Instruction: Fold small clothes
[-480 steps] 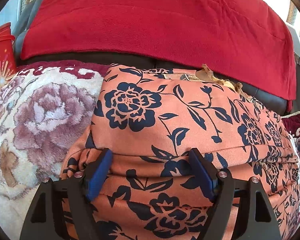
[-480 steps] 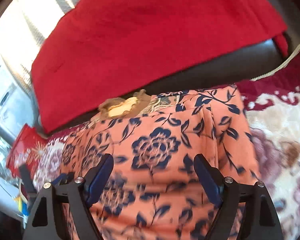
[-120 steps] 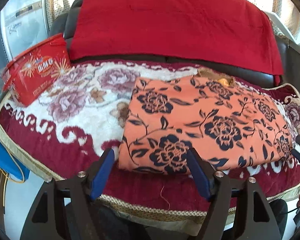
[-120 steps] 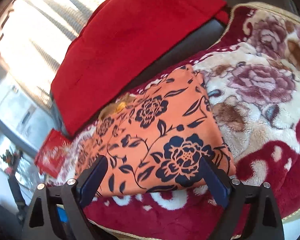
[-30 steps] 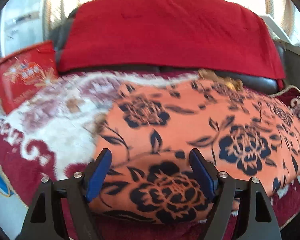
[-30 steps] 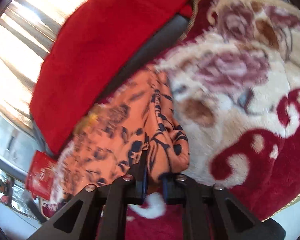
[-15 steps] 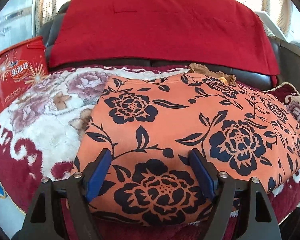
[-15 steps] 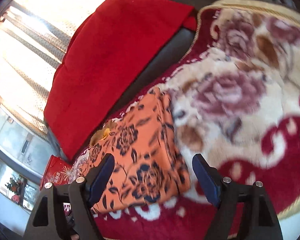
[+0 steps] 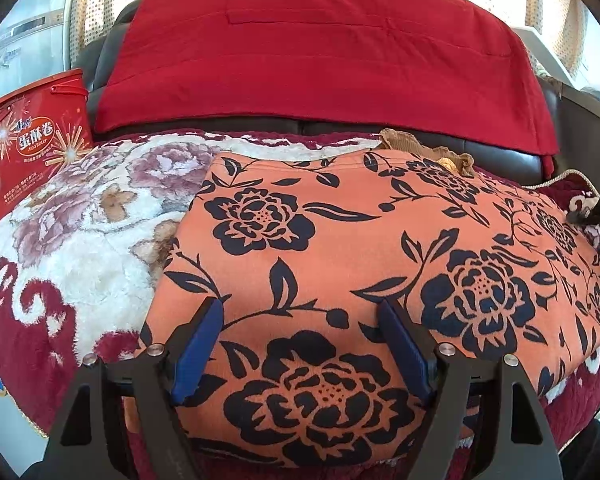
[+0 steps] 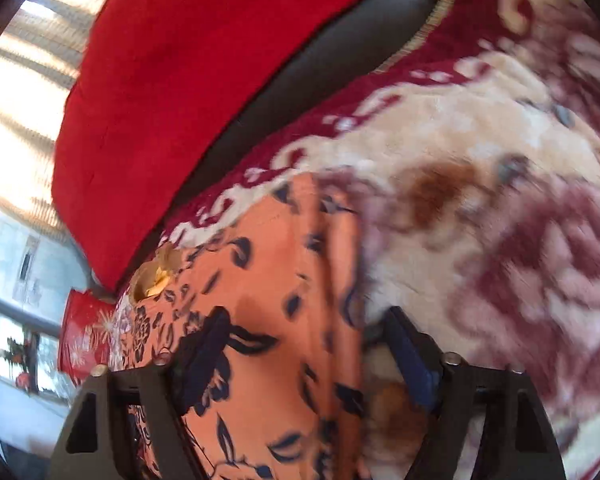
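An orange garment with dark blue flowers [image 9: 340, 240] lies folded flat on a plush floral blanket [image 9: 80, 248]. A tan ruffled bit [image 9: 420, 148] peeks out at its far edge. My left gripper [image 9: 300, 306] hovers open over the garment's near edge, its blue pads wide apart and pressing nothing. In the blurred right wrist view, my right gripper [image 10: 306, 316] straddles the garment's [image 10: 268, 248] right edge, where folded layers show. Its jaws are closing, with that edge between them and the pads still apart from the cloth.
A red tin [image 9: 28, 148] stands on the blanket's far left. A red cloth [image 9: 320, 52] drapes the black sofa back [image 9: 500, 152] behind the garment. To the right of the garment spreads bare blanket [image 10: 480, 160]. The blanket's front edge drops off below the left gripper.
The right gripper let go of the garment's right edge, opened wide, then swung in close over that edge again. The left gripper's view has barely shifted.
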`<move>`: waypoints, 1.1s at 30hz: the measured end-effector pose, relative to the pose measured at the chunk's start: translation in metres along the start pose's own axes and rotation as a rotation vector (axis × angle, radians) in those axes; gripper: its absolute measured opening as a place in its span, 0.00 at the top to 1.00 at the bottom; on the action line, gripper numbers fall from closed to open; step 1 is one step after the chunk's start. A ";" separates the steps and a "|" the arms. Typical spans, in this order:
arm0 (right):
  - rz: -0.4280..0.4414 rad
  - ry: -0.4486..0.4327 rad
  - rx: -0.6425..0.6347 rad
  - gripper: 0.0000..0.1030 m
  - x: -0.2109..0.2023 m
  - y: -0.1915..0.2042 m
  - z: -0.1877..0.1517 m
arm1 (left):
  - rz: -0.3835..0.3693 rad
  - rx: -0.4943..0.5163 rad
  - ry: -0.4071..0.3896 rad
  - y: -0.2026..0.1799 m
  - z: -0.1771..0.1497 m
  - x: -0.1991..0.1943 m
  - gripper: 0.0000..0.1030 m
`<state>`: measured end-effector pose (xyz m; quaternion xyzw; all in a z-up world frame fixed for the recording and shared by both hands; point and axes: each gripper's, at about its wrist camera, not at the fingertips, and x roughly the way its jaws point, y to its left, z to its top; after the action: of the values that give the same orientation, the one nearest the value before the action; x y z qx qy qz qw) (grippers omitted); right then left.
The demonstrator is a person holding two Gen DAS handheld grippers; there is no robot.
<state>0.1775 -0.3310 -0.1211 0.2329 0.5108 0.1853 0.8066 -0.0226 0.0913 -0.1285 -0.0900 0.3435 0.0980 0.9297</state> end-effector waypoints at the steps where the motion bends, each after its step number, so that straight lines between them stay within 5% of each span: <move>1: -0.034 0.008 -0.029 0.75 0.001 0.007 0.002 | 0.000 -0.004 -0.001 0.000 0.001 0.001 0.22; 2: -0.075 -0.011 -0.079 0.85 -0.004 0.020 0.003 | 0.002 -0.006 -0.003 0.001 0.001 0.002 0.22; 5: -0.133 -0.108 -0.162 0.86 -0.024 0.042 0.000 | 0.000 -0.010 -0.007 0.002 0.001 0.001 0.22; 7: -0.208 -0.056 -0.136 0.86 -0.006 0.029 0.000 | -0.001 -0.016 -0.006 0.002 0.002 0.003 0.22; 8: -0.244 -0.042 -0.119 0.79 0.002 0.020 0.000 | -0.001 -0.015 -0.002 0.002 0.002 0.005 0.22; 11: -0.147 -0.119 0.045 0.60 -0.009 -0.003 -0.001 | -0.001 -0.015 -0.001 0.003 0.002 0.005 0.22; 13: -0.183 -0.154 0.042 0.41 -0.020 0.001 -0.004 | -0.003 -0.018 0.001 0.004 0.002 0.005 0.22; 18: -0.223 -0.219 -0.074 0.41 -0.062 0.036 -0.018 | -0.006 -0.025 0.011 0.004 0.003 0.005 0.22; 25: -0.074 -0.123 -0.258 0.34 -0.063 0.092 -0.075 | -0.018 -0.034 0.029 0.005 0.003 0.001 0.22; 29: -0.181 -0.010 -0.160 0.34 -0.025 0.066 -0.086 | -0.028 -0.031 0.037 0.007 0.002 -0.002 0.22; 33: -0.154 -0.061 -0.163 0.33 -0.037 0.082 -0.088 | -0.032 -0.027 0.036 0.010 0.000 -0.009 0.22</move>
<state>0.0773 -0.2668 -0.0794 0.1320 0.4856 0.1567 0.8499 -0.0315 0.1003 -0.1238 -0.1097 0.3574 0.0858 0.9235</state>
